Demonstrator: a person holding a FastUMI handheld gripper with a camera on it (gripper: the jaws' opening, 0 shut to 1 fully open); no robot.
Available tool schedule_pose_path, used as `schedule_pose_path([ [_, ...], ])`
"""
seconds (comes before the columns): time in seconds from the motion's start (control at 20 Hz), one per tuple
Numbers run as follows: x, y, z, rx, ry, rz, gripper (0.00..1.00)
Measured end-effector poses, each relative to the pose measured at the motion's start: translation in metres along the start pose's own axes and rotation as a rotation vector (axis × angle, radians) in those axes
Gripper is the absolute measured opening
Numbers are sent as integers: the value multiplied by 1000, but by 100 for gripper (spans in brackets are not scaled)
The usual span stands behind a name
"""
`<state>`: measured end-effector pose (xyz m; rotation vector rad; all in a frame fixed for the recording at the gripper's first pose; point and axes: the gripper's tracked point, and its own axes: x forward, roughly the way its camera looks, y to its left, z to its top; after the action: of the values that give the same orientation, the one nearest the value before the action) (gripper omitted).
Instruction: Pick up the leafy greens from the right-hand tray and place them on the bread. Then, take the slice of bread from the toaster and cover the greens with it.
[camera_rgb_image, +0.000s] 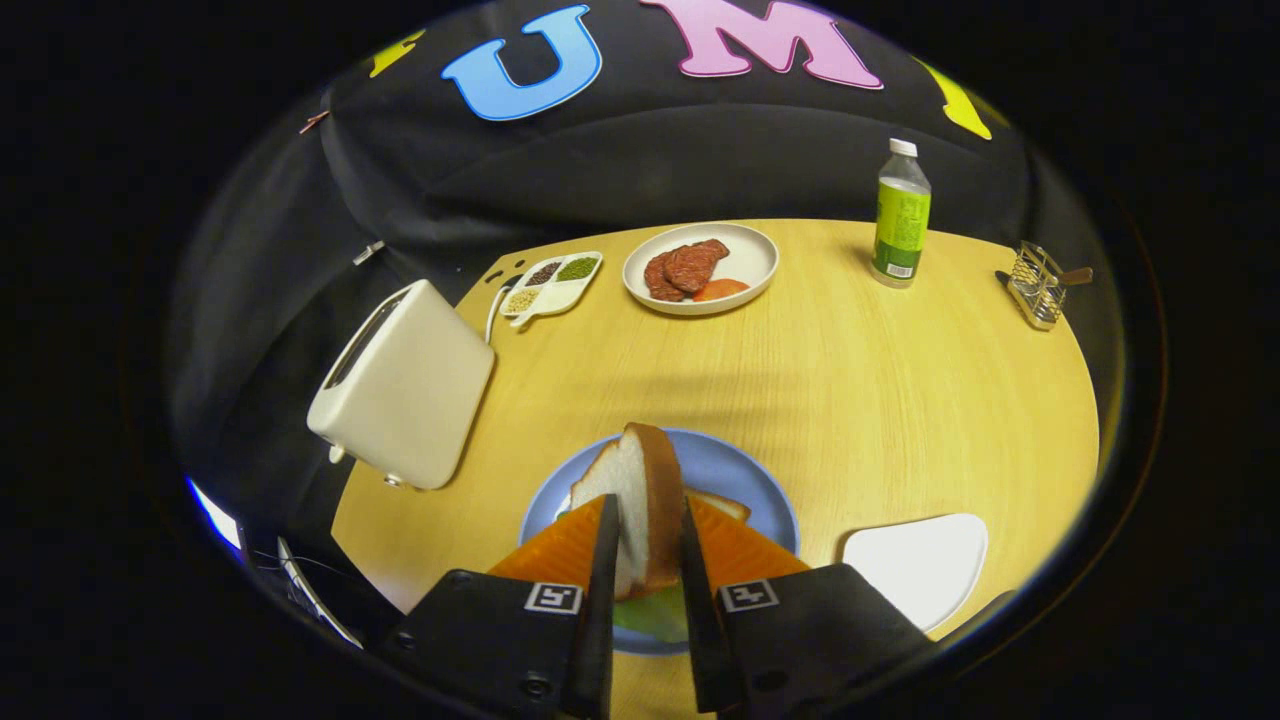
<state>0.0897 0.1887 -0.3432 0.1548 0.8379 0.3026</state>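
cream toaster (402, 385) sat at the left of the wooden table (900, 400). the gripper (645, 545) was clamped on the slice of bread (635, 500), held upright over the blue plate (735, 470) where the leafy greens (655, 615) lay. an empty white tray (915, 565) stood just right.

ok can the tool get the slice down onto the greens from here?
Probably yes. The tool is shut on the slice, held upright just above the blue plate, with the greens directly beneath between the fingers. Nothing sits between them.
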Motion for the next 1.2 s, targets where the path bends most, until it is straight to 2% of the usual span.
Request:
schedule_pose_path([
  [0.05, -2, -5, -3, -9, 5, -16, 39],
  [0.1, -4, -9, -5, -18, 6, -30, 51],
  [0.15, -7, -13, -5, -28, 3, -43, 58],
  [0.25, -16, -17, -4, -47, -16, -56, 67],
  [0.35, -26, -22, -4, -58, -31, -69, 92],
  [0.45, -36, -20, -1, -58, -42, -64, 92],
  [0.5, -40, -17, 4, -61, -56, -59, 100],
  [0.95, -108, 14, 85, -180, -265, -31, 99],
  [1.2, -144, 43, 125, -229, -388, 14, 99],
])
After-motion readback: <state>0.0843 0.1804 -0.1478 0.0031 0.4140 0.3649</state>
